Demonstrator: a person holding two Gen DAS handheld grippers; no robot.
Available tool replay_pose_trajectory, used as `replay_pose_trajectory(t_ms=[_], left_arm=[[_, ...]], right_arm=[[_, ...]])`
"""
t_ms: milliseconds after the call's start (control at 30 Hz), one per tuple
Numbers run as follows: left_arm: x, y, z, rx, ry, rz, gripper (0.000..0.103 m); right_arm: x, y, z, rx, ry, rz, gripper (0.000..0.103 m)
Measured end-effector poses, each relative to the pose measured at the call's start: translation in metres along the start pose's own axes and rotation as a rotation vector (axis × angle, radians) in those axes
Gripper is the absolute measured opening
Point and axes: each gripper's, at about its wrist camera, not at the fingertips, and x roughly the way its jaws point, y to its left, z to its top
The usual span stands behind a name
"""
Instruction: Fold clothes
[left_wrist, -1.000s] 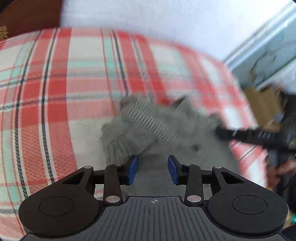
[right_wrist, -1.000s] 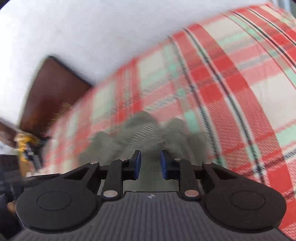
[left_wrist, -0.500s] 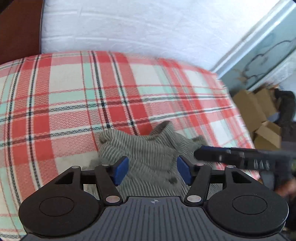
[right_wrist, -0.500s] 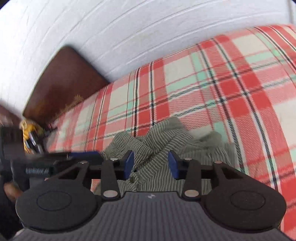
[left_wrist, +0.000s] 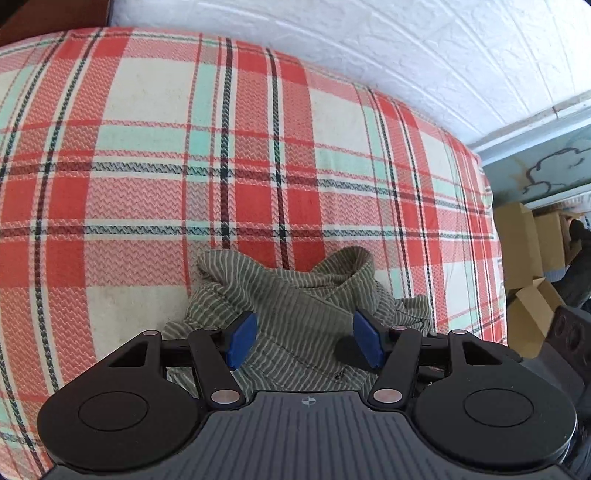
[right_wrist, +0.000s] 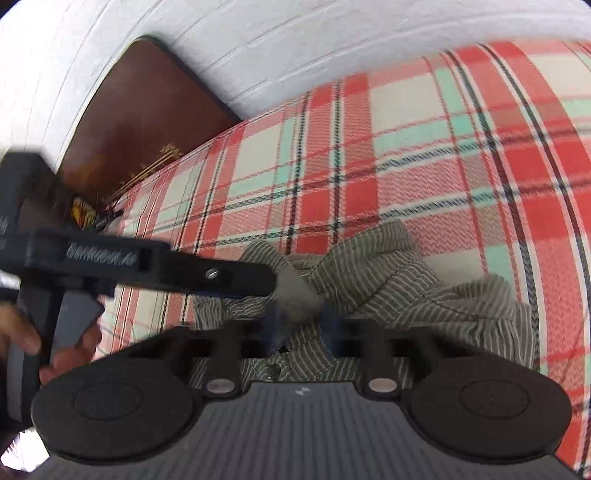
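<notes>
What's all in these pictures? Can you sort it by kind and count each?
Striped green garments: 1, crumpled
Plaid bedcovers: 1
Handheld grippers: 2, left gripper and right gripper
Cardboard boxes in view: at least 3
Dark wooden headboards: 1
Total: at least 8

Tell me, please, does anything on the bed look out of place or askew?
Only the striped shirt: it lies crumpled in a heap on the plaid bedspread, collar twisted, not flat for folding. Nothing looks spilled or damaged.
</notes>
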Motion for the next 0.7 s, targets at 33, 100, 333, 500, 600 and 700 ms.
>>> replay_pose_trajectory(t_ms=[33,100,333,500,600,700], left_arm=[[0.0,-0.001,0.002,0.0,0.007,0.002,0.072],[0.0,-0.003,0.006,0.0,0.022,0.006,0.073],[0.004,-0.014,0.012,0.044,0.083,0.04,0.072],[0.007,-0.008,0.005,0.068,0.088,0.122,0.012],[-0.001,0.004,0.002,0.021,0.046,0.093,0.001],[-0.01,0.011,-0.003,-0.005,-0.001,0.071,0.0]], right_arm=[[-0.001,0.004,0.0,-0.021,-0.001,0.006,0.013],[-0.004,0.013,-0.001,-0.064,-0.003,0.017,0.011],[-0.002,0.052,-0.005,-0.281,0.012,0.037,0.011],[0.0,0.06,-0.008,-0.322,0.021,0.042,0.011],[-0.001,0.058,-0.011,-0.321,0.022,0.03,0.014],[-0.01,0.055,-0.009,-0.312,0.011,0.021,0.022]])
